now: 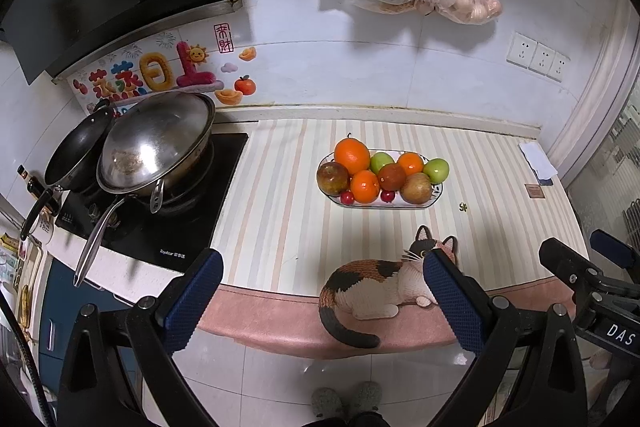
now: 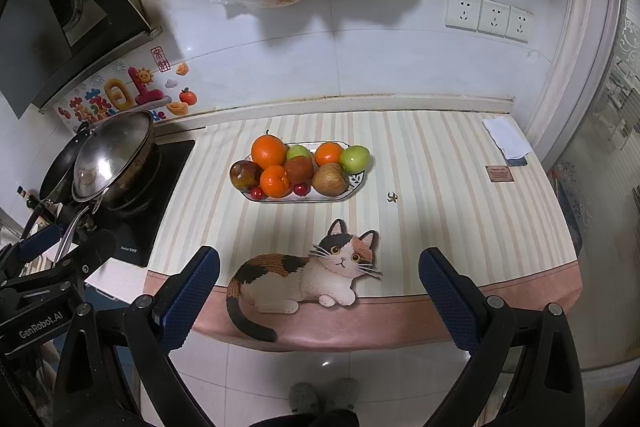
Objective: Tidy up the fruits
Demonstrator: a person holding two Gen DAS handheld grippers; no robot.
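Presently, the fruits are piled on an oval plate (image 1: 436, 195) at mid-counter, on the striped mat (image 1: 280, 211), well beyond both grippers. The left gripper (image 1: 322, 291) and right gripper (image 2: 319, 289) are held wide apart and empty, short of the near counter edge. The large orange (image 2: 269, 150) sits topmost at far left, apparently firm and fairly heavy; a grasp across its widest part is judged best. The green apple (image 2: 354, 158) at the right end is probably smooth and slippery. The small red fruits (image 2: 301, 189) on the near rim are judged light, prone to rolling. Stacked pieces may shift when a neighbour is lifted.
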